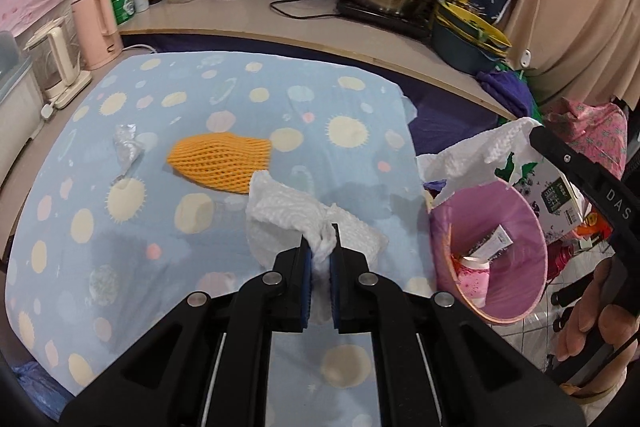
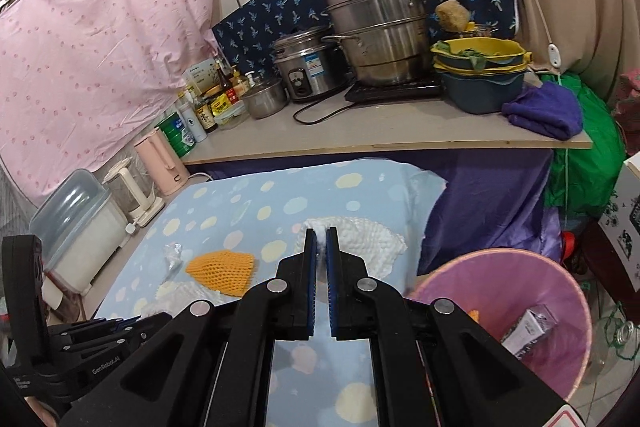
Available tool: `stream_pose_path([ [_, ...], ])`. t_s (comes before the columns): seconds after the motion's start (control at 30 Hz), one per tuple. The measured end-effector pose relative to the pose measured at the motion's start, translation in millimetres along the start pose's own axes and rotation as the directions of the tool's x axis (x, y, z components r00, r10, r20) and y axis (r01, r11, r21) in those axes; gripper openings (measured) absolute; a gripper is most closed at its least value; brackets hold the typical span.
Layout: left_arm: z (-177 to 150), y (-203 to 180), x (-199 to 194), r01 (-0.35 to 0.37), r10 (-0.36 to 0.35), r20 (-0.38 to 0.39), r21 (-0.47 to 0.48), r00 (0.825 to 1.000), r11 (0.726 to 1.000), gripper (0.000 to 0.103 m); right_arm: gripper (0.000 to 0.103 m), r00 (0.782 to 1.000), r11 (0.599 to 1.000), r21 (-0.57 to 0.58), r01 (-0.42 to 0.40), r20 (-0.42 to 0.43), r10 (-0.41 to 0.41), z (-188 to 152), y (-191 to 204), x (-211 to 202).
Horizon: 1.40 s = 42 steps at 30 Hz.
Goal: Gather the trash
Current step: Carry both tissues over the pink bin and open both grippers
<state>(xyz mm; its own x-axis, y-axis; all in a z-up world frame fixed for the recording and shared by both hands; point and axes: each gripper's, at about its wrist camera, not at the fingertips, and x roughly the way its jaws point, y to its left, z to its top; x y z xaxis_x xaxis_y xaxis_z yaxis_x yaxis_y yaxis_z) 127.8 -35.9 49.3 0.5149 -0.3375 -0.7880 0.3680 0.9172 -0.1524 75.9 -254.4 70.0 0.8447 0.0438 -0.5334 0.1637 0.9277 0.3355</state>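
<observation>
The left gripper (image 1: 320, 247) was clamped on soft, light white foam wrap (image 1: 288, 211) near the table's (image 1: 120, 267) right edge. The right gripper (image 2: 321, 247) seemingly pinched another piece (image 2: 360, 239) beside the bin (image 2: 500, 307).

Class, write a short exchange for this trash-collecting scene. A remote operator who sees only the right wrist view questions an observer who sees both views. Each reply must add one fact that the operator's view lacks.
Operator: I only see the left gripper from the side. Is it holding anything?
Observer: Yes. The left gripper is shut on a crumpled white foam wrap.
Operator: Part of the pink bin is blocked for me. What else is inside besides the tube?
Observer: A pink-and-white item lies just below that tube.
</observation>
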Motion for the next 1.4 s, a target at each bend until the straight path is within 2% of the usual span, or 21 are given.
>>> stream_pose_path([
  [0.27,-0.4,-84.5,6.1,0.093,-0.092,-0.011,0.143,0.996,0.985,0.007,0.005,0.994,0.993,0.066,0.101,0.042,-0.104,-8.2,-59.1,-49.3],
  [0.6,-1.6,-159.0,36.1,0.162,-0.153,-0.057,0.249,0.987,0.955,0.007,0.005,0.984,0.974,0.148,0.172,0.024,-0.177,-25.8,-109.9,-63.9],
  [0.83,-9.5,-181.5,60.6,0.167,-0.145,-0.096,0.281,0.985,0.945,0.007,0.005,0.98,0.965,0.171,0.196,-0.011,-0.197,-37.3,-128.2,-58.3],
  [1.0,-12.9,-184.2,71.6,0.168,-0.145,-0.1,0.275,0.984,0.947,0.009,0.014,0.977,0.961,0.178,0.211,-0.02,-0.211,-42.7,-132.7,-56.1],
  [1.07,-12.3,-183.4,73.5,0.164,-0.14,-0.105,0.275,0.985,0.947,0.023,0.026,0.976,0.959,0.182,0.218,-0.018,-0.218,-43.2,-133.8,-55.7],
  [1.13,-10.8,-180.8,71.9,0.148,-0.128,-0.089,0.268,0.988,0.952,0.033,0.027,0.976,0.959,0.185,0.214,-0.016,-0.215,-43.5,-133.7,-55.8],
  [1.4,-4.3,-166.2,66.5,0.116,-0.102,-0.066,0.249,0.993,0.961,0.035,0.028,0.981,0.967,0.17,0.191,-0.021,-0.191,-39.8,-125.4,-49.5],
])
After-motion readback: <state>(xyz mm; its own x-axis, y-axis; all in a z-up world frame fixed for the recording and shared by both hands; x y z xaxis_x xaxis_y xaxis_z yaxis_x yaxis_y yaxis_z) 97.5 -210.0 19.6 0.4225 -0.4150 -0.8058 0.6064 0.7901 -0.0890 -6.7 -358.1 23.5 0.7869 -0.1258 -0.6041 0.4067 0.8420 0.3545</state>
